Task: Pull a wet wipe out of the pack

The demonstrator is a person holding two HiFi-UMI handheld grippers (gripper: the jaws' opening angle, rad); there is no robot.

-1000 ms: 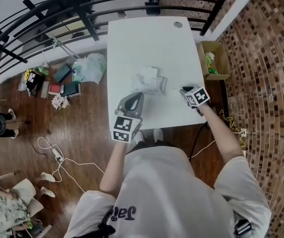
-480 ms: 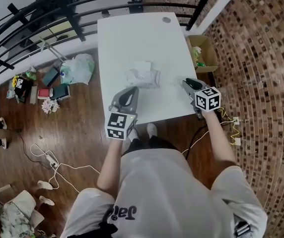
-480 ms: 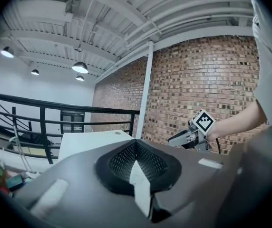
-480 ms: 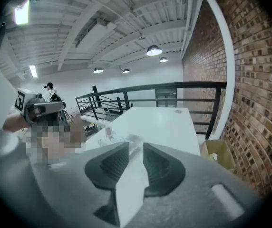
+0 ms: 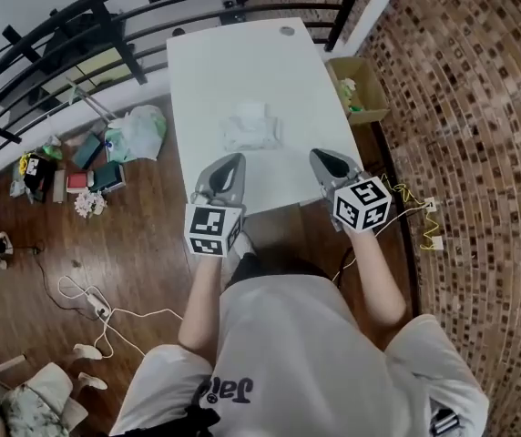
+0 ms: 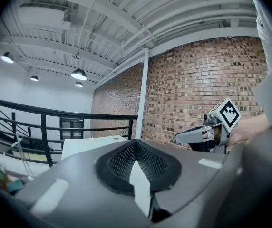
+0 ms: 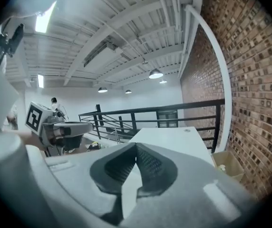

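The wet wipe pack [image 5: 250,127] lies crumpled and whitish on the white table [image 5: 233,62], near its middle. My left gripper [image 5: 235,158] hovers above the table's near edge, short of the pack and to its left, jaws shut with nothing in them. My right gripper [image 5: 316,154] is raised level with it on the right, clear of the pack; its jaws are closing to shut, with nothing between them. In the left gripper view my own tips [image 6: 136,142] meet and the right gripper [image 6: 178,138] shows beside them. The right gripper view shows shut tips [image 7: 136,145] and the left gripper [image 7: 86,126].
A cardboard box [image 5: 356,89] with small items stands on the floor right of the table. Bags and clutter [image 5: 115,139] lie on the wooden floor to the left, and a black railing [image 5: 106,16] runs behind the table. A brick wall is on the right.
Both grippers have lifted off the table and drawn back toward the person, the right one rising much more. The pack stays on the table.
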